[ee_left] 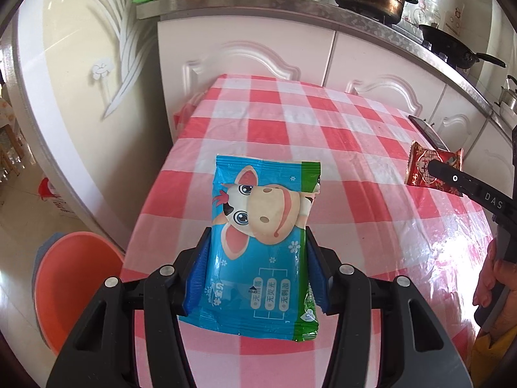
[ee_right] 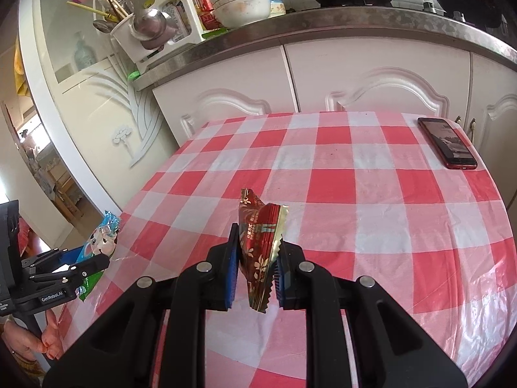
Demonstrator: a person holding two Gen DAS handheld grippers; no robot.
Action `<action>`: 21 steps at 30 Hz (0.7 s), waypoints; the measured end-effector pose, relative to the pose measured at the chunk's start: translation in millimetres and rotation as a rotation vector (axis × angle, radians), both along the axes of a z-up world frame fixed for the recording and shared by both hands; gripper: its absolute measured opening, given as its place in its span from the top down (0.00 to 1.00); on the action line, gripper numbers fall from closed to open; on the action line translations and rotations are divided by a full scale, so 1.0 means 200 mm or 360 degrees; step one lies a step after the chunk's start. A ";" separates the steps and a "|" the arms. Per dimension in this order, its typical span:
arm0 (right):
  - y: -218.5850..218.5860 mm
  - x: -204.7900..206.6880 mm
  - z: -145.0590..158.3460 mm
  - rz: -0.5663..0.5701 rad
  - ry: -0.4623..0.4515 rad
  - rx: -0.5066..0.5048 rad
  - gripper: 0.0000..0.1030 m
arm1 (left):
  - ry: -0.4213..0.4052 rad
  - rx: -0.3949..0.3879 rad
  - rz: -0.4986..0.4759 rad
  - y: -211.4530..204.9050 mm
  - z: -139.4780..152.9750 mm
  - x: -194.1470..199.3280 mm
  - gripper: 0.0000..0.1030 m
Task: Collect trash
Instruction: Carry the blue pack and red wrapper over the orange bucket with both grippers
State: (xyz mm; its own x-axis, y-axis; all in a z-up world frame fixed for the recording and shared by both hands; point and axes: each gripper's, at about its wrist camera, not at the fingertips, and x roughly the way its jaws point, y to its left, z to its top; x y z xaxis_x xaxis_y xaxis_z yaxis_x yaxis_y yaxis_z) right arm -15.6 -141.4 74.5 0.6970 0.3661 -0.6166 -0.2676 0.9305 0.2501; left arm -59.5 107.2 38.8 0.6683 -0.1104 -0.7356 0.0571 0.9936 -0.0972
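My left gripper point(ee_left: 257, 242) is shut on a blue and green wipes pack with a cartoon cow point(ee_left: 261, 226), held flat above the red-and-white checked table point(ee_left: 323, 129). My right gripper point(ee_right: 258, 242) is shut on a crumpled red and gold snack wrapper point(ee_right: 260, 245), pinched edge-on above the same table point(ee_right: 355, 168). In the left wrist view the right gripper's finger point(ee_left: 452, 179) shows at the right edge with the red wrapper point(ee_left: 423, 168). From the right wrist camera the left gripper point(ee_right: 103, 260) appears at the far left with the blue pack point(ee_right: 100, 242).
An orange basin point(ee_left: 77, 287) sits on the floor left of the table. A dark phone point(ee_right: 447, 142) lies at the table's far right corner. White cabinets point(ee_right: 371, 80) and a counter with pots, bowls and utensils point(ee_right: 242, 6) stand behind the table. A person's hands point(ee_left: 494, 281) hold the handles.
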 end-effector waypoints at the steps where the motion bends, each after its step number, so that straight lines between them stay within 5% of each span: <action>1: 0.02 -0.01 0.00 0.0010 0.0002 -0.0007 0.81 | -0.0005 0.0005 0.0009 0.01 0.00 -0.01 0.48; 21: 0.38 -0.13 0.03 0.0267 0.0031 -0.0054 0.81 | -0.0045 0.0025 0.0232 0.36 -0.02 -0.15 0.47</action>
